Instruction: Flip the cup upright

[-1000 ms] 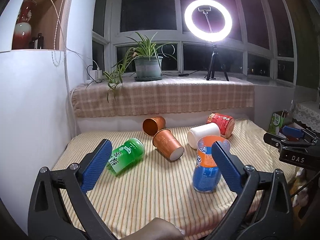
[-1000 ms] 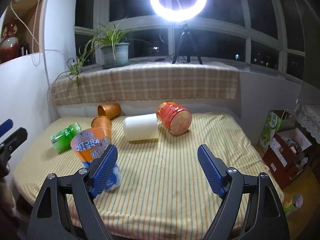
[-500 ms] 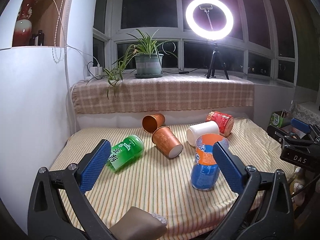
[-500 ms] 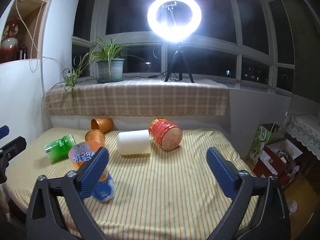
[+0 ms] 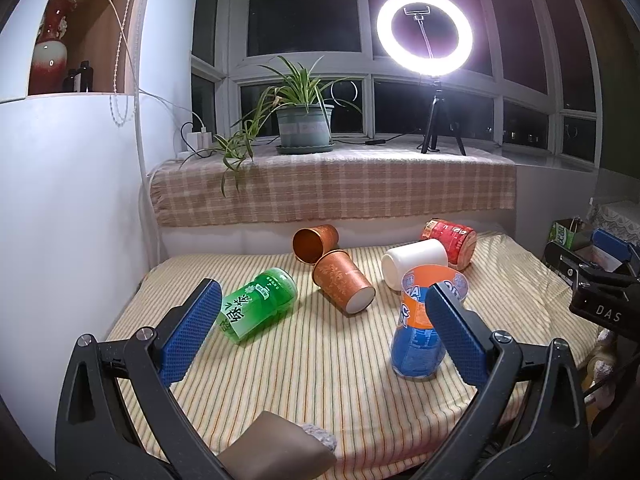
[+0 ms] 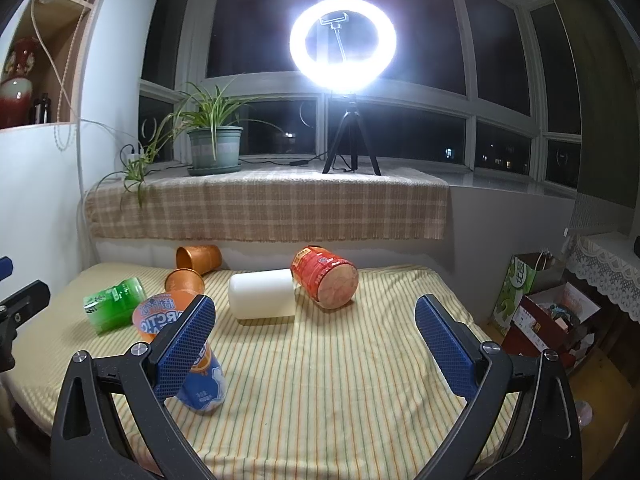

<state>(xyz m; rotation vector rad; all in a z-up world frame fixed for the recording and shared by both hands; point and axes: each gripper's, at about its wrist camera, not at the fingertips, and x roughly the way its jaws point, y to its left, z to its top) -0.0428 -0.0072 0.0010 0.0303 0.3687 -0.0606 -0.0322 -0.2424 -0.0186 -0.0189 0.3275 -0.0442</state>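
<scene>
**Orange-and-blue cup upright, both grippers spread wide**

Standing mouth-up on the striped cloth (image 5: 280, 380): the orange-and-blue cup (image 5: 418, 332), long axis vertical with a slight lean, narrow blue base down, wide orange rim on top. Sits toward the near edge of the surface, in front of the white cup (image 5: 414, 260) and partly behind the right finger of the left gripper (image 5: 322, 334). From the right wrist view, same cup (image 6: 202, 380) at lower left, half hidden by that gripper's left pad; inside not visible from either angle.

Left gripper released, jaws wide apart, nothing between the pads. Right gripper (image 6: 314, 346) likewise spread open, holding nothing, hovering over bare cloth.

Everything else lying on its side. Green cup (image 5: 258, 306) down at the left, mouth toward the camera. Copper cup (image 5: 342, 282) with its pale base pointing near-right. Second copper cup (image 5: 314, 239) behind it, open mouth facing out, interior looking empty. White cup on its side, touching the red cup (image 5: 452, 236) at the back right, whose base faces the right wrist camera.

On the sill behind: potted plant (image 5: 305, 128) and a lit ring light (image 5: 424, 38).
</scene>
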